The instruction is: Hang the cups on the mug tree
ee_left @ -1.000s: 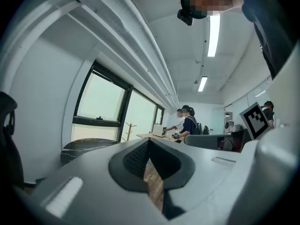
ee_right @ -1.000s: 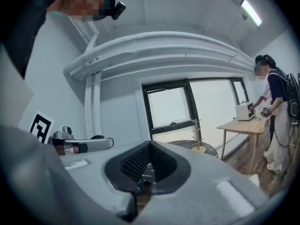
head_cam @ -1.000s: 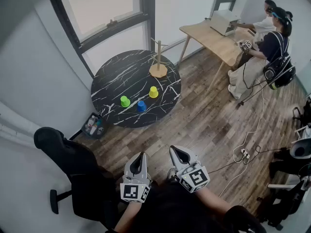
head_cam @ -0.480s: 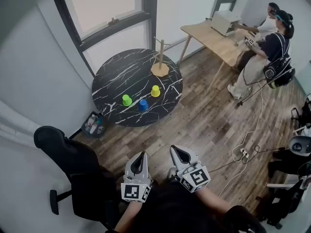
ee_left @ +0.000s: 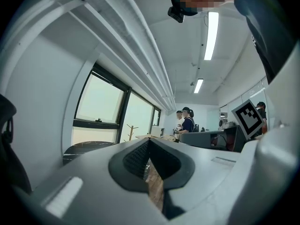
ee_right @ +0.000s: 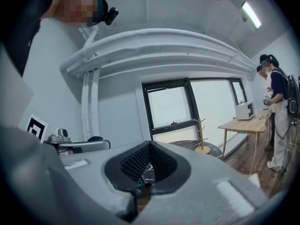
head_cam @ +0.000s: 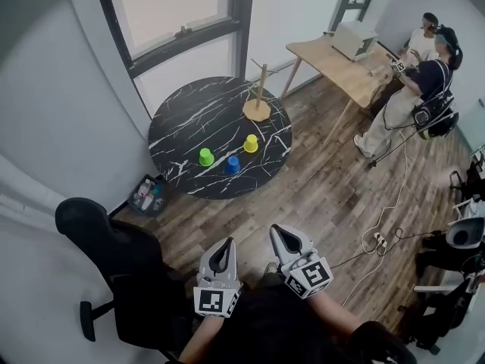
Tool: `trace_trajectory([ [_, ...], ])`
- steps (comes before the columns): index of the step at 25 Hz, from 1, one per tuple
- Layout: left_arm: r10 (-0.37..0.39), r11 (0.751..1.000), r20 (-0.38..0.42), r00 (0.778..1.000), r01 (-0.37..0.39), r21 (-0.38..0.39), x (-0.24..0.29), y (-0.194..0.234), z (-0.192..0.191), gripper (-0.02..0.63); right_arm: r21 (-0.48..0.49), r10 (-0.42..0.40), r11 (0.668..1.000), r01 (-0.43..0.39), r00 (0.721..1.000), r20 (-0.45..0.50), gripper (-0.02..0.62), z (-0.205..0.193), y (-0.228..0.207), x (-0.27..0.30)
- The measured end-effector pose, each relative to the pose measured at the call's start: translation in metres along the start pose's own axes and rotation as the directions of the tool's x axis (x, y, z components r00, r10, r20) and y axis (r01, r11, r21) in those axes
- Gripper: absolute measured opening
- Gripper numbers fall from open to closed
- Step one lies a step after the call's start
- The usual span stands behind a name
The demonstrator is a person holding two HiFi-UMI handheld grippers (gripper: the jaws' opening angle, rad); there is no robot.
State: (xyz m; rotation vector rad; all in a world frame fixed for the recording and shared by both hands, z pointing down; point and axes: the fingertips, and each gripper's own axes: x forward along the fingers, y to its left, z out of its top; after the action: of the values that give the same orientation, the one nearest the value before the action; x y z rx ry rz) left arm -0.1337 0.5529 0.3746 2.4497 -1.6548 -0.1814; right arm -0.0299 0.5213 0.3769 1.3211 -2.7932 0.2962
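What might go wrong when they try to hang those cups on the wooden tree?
The green cup, blue cup and yellow cup sit close together, so grabbing one might knock another. The mug tree is thin and stands near the edge of the table; a bump might tip it off.

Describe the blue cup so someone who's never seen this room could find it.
Find the round black marble table under the window, where a wooden mug tree stands. Three small cups sit in a row nearer the viewer; the blue cup is the middle one, between the green cup and the yellow cup.
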Motion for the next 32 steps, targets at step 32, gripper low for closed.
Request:
trace_trajectory([
  [32, 0.117, 0.993, -0.008, 0.993, -0.117, 0.011, 0.223, 0.021, 0.001, -0.002, -0.032, 0.105, 0.994, -0.106, 0.994, -0.029, 0.002, 0.025, -0.18, 0.132],
])
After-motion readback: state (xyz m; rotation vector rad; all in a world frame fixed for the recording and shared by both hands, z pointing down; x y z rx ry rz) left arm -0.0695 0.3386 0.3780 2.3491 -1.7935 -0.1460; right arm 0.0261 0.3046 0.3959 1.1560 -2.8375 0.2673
